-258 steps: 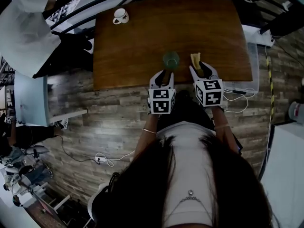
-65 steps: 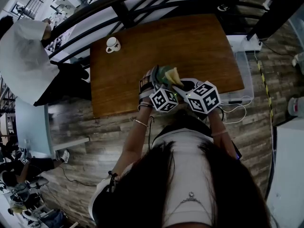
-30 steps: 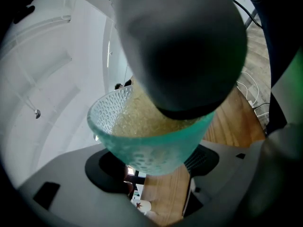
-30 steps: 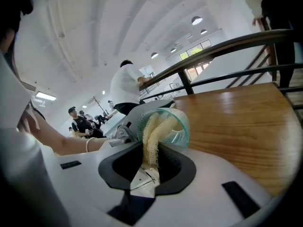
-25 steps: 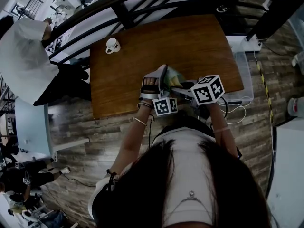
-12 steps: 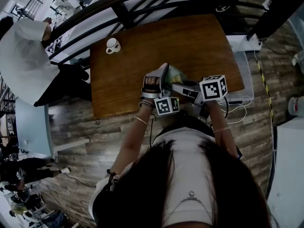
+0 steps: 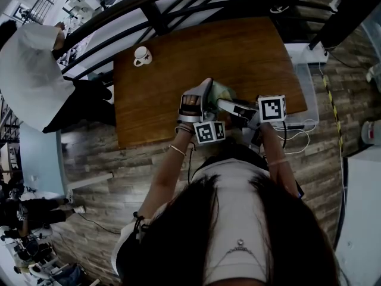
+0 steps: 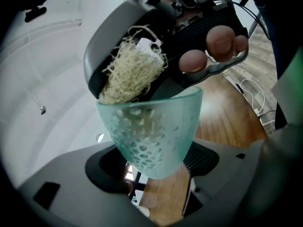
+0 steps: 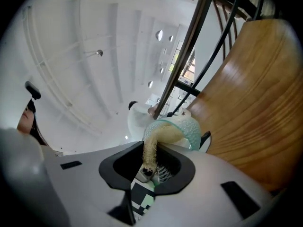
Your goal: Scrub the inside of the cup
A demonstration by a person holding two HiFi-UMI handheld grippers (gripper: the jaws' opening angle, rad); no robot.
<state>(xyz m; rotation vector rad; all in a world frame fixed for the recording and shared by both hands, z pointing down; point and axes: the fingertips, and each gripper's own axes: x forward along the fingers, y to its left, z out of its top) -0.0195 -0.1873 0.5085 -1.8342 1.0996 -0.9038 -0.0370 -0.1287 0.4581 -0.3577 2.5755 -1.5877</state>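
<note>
My left gripper (image 7: 201, 103) is shut on a pale green dimpled glass cup (image 7: 221, 90), held tipped above the near edge of the wooden table (image 7: 178, 46). In the left gripper view the cup (image 8: 151, 131) sits between the jaws (image 8: 152, 168), mouth pointing away. My right gripper (image 7: 231, 107) comes in from the right, shut on a yellowish fibrous sponge (image 8: 129, 72). The sponge's far end is inside the cup's mouth. In the right gripper view the sponge (image 9: 152, 145) runs from the jaws (image 9: 148, 168) into the cup (image 9: 191, 128).
A white mug (image 7: 143, 55) stands near the table's far left corner. A dark railing (image 7: 161, 16) runs behind the table. A clear plastic bin (image 7: 311, 82) and white cables (image 7: 297, 127) lie on the floor to the right. A person in white (image 7: 30, 64) is at the left.
The right gripper has rolled about its own axis and shifted slightly right and up, with the sponge still in the cup. The left gripper and cup have stayed in place.
</note>
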